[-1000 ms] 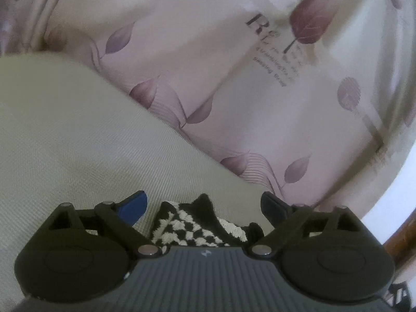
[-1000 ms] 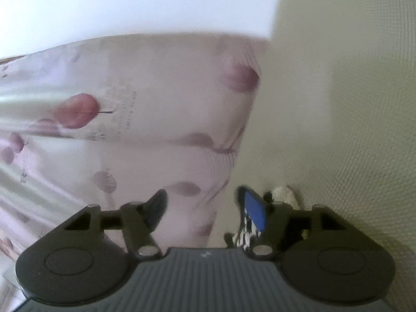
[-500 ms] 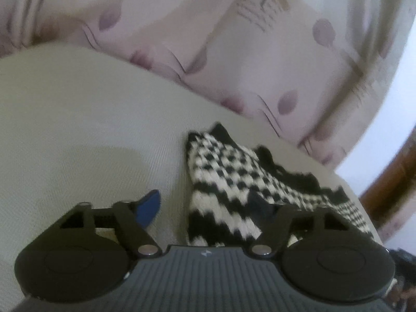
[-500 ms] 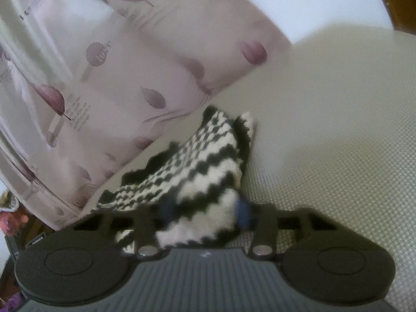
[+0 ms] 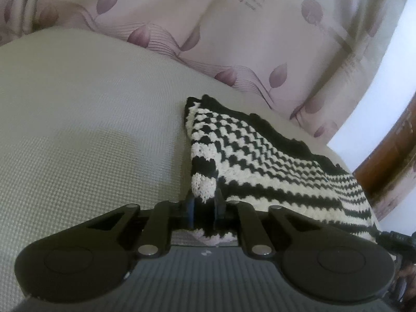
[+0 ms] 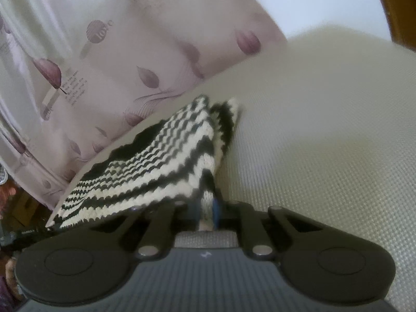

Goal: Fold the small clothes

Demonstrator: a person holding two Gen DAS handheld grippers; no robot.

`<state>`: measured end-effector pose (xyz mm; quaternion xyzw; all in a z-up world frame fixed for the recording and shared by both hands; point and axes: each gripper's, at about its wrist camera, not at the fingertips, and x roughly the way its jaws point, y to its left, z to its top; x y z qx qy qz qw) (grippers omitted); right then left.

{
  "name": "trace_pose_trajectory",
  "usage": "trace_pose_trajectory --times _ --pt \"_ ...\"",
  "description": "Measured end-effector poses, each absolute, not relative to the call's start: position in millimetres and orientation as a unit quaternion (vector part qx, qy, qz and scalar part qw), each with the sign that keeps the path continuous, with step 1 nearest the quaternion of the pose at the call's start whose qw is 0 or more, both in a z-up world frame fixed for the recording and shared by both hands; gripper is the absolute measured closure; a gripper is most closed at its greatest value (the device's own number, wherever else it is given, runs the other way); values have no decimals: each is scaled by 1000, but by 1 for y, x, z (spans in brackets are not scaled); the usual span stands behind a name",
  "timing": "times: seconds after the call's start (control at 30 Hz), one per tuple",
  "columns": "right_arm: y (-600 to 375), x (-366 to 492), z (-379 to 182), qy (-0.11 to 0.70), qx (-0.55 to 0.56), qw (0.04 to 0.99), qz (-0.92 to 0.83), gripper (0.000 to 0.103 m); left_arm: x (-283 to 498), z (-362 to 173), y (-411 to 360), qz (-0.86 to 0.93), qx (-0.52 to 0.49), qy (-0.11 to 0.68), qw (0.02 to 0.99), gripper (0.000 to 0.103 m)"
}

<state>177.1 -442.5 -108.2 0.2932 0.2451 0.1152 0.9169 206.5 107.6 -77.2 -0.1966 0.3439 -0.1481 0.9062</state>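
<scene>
Fingers (image 5: 191, 208) of the left gripper (image 5: 204, 206) have just been closing and now pinch a corner of the knitted garment (image 5: 260, 153) between their blue-faced pads. Fingers (image 6: 216, 209) of the right gripper (image 6: 207, 209) have likewise just been closing and are clamped on another corner of the same piece, a cream fold showing between them.

Count: two grippers, two fingers each; one garment, black-and-cream zigzag knit; one cream textured surface (image 5: 78, 119); one leaf-printed curtain (image 5: 234, 39) behind.

Position: the garment rests on the cream surface near its far edge. In the left wrist view it spreads away to the right of the fingers; in the right wrist view it spreads away to the left. Each held corner is lifted slightly off the surface, and the cloth runs up and back from the fingertips toward the curtain.
</scene>
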Motion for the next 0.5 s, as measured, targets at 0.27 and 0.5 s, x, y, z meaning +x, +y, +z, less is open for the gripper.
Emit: trace_pose_trajectory --times 0.27,0.5 --pt "-442 172 -93 196 300 930 77 89 198 -56 111 -118 -191 297 928 20" --pt "-407 184 -48 134 229 960 95 88 227 -26 69 -158 -143 270 939 35"
